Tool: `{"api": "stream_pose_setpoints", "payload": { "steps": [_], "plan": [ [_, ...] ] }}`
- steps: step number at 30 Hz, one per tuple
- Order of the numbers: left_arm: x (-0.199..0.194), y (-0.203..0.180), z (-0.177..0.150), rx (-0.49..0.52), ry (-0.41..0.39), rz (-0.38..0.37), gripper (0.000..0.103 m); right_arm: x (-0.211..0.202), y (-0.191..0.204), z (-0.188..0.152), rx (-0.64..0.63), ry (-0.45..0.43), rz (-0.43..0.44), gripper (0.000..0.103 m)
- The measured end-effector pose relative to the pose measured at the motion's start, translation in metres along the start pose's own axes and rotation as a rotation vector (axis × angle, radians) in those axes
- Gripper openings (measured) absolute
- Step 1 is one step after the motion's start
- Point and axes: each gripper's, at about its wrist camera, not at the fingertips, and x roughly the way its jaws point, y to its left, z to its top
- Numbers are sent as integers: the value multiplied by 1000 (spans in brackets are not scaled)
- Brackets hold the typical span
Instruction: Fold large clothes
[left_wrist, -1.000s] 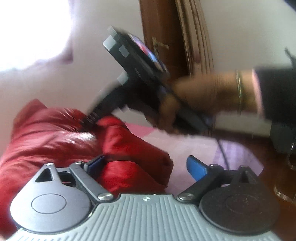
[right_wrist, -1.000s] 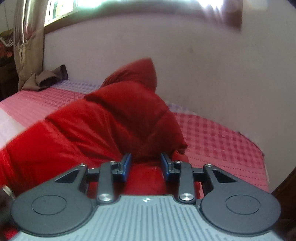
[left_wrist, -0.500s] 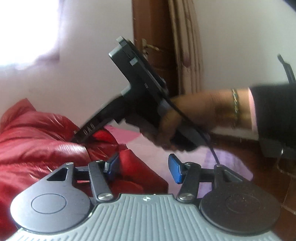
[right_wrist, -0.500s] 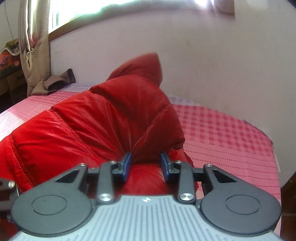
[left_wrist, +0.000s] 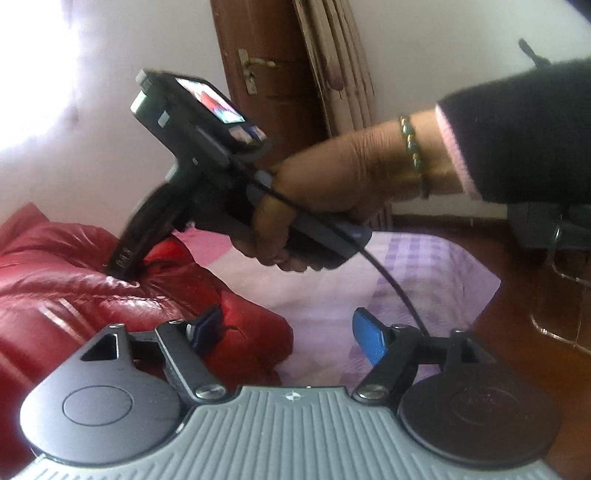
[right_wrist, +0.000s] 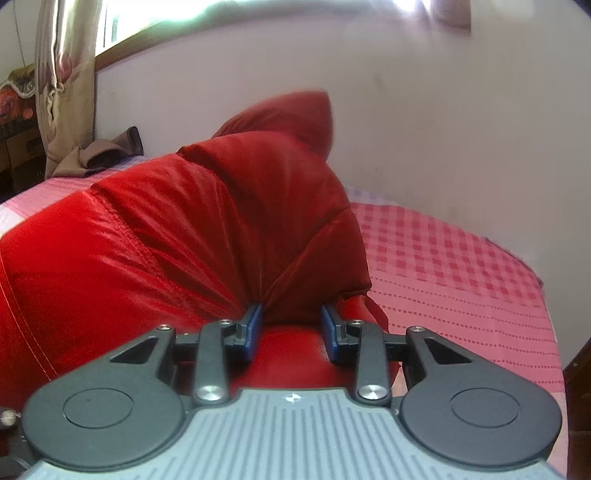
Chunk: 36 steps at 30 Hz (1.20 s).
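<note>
A shiny red puffer jacket (left_wrist: 74, 295) lies bunched on the bed (left_wrist: 424, 280). In the left wrist view my left gripper (left_wrist: 288, 332) is open, its left finger against the jacket's edge, its right finger over the bedsheet. The right gripper (left_wrist: 123, 267) shows there too, held by a hand, its tips pressed into the jacket. In the right wrist view the right gripper (right_wrist: 291, 326) is shut on a thick fold of the red jacket (right_wrist: 184, 229), which bulges up between the blue pads.
The bed has a pink checked sheet (right_wrist: 461, 266) against a white wall. A brown cloth (right_wrist: 107, 151) and curtain (right_wrist: 62, 85) sit at the far left. A wooden door (left_wrist: 266, 74) and dark floor (left_wrist: 535, 332) lie beyond the bed's corner.
The left gripper's fingers have opened wider after narrowing. The right gripper has stayed clamped on the jacket fold and has pushed closer to it.
</note>
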Motion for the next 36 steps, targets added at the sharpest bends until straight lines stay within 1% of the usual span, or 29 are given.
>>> {"api": "stream_pose_setpoints", "payload": {
  "steps": [2, 3, 5, 8, 9, 12, 13, 15, 16, 17, 18, 20, 22, 23, 25, 27, 33, 34, 36],
  "plan": [
    [-12, 10, 5, -64, -7, -11, 67, 1, 1, -2, 0, -7, -7, 32],
    [-21, 15, 9, -92, -10, -9, 63, 1, 3, -3, 6, -12, -11, 32],
    [-36, 25, 24, -117, -32, 12, 62, 0, 4, -5, 29, -25, -17, 32],
    [-60, 36, 48, -111, -99, 77, 63, -1, 6, -9, 57, -54, -25, 32],
    [-64, 42, 57, -108, -112, 113, 66, -1, 7, -11, 66, -64, -28, 32],
    [-63, 65, 65, -99, -124, 205, 67, -3, 10, -14, 95, -82, -42, 32],
    [-61, 75, 64, -117, -117, 230, 67, -3, 11, -15, 99, -87, -49, 32],
    [-52, 101, 55, -210, -83, 229, 66, -4, 14, -16, 108, -95, -59, 32],
    [-44, 115, 48, -268, -42, 222, 57, -4, 14, -17, 111, -99, -63, 32],
    [-36, 123, 42, -301, -14, 217, 55, -5, 13, -19, 116, -103, -66, 32],
    [-32, 126, 38, -295, -11, 213, 55, -5, 13, -20, 121, -107, -66, 32],
    [-25, 123, 34, -274, -9, 216, 58, -5, 14, -20, 124, -111, -71, 32],
    [-21, 122, 29, -306, -8, 193, 64, -6, 13, -22, 130, -120, -73, 32],
    [-19, 123, 27, -312, -5, 188, 64, -6, 13, -22, 134, -125, -72, 32],
    [-12, 120, 26, -314, 3, 182, 71, -8, 12, -24, 144, -134, -77, 32],
    [-11, 120, 27, -307, 10, 179, 75, -10, 11, -25, 165, -139, -86, 33],
    [-10, 115, 28, -281, 31, 185, 83, -26, 18, -14, 161, -111, -137, 35],
    [-10, 115, 28, -279, 33, 186, 85, -32, 20, -12, 153, -110, -145, 36],
    [-8, 116, 29, -280, 37, 192, 85, -45, 24, -11, 141, -123, -174, 46]
  ]
}}
